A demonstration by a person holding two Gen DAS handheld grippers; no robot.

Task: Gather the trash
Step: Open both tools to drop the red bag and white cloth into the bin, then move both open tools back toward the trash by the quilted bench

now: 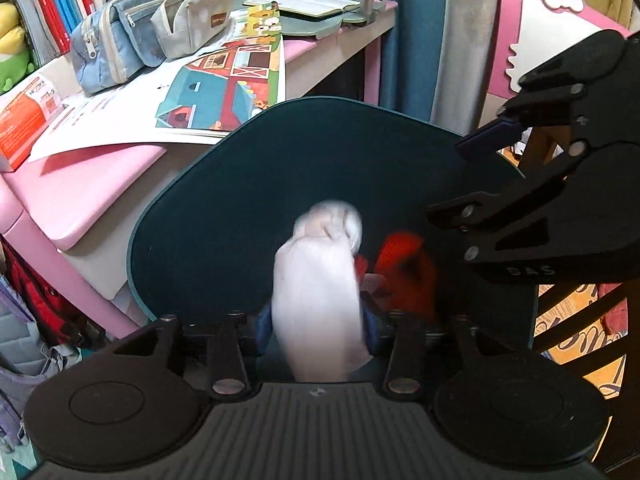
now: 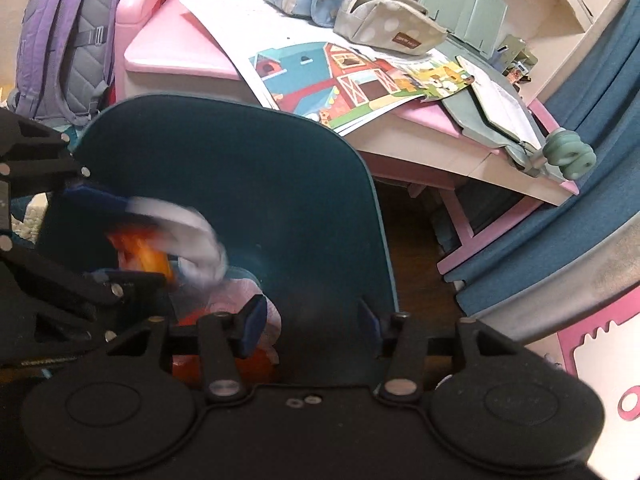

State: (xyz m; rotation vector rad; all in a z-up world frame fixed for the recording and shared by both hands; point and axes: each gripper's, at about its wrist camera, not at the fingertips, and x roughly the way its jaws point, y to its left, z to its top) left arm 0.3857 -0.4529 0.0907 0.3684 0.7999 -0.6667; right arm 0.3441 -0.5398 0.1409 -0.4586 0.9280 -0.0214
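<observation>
Two grippers over the bin

Two grippers hang above a dark green bin (image 1: 208,184). Closest, in the left wrist view, the left gripper (image 1: 318,328) has its two blue pads apart. A white wad (image 1: 316,280) of paper or tissue is between them. It is very blurry, and it looks loose, not squeezed. It hangs right over the open mouth of the bin.

Just beside the white wad, a little to the right, is some red and orange trash (image 1: 404,272). It is blurry too. It is down inside the bin, near the wall on the right gripper's side.

The right gripper (image 2: 310,320) also has its pads spread wide. Nothing is between them but the dark inside of the bin. Something pink-white and something orange show just beside its left pad, but they are too blurry to name.

Behind the bin stands a pink desk (image 1: 80,192). A big sheet with a red barn picture (image 1: 224,80) lies on it and sticks out over the edge. Farther back on the desk are a blue pencil case (image 1: 112,44) and a grey spotted pencil case (image 1: 192,20), side by side. An open book (image 1: 304,4) lies past them. An orange box (image 1: 24,120) sits at the desk's other end.

Far off, a purple backpack (image 2: 68,40) leans beside the desk, and a blue curtain (image 1: 412,32) hangs behind it.
</observation>
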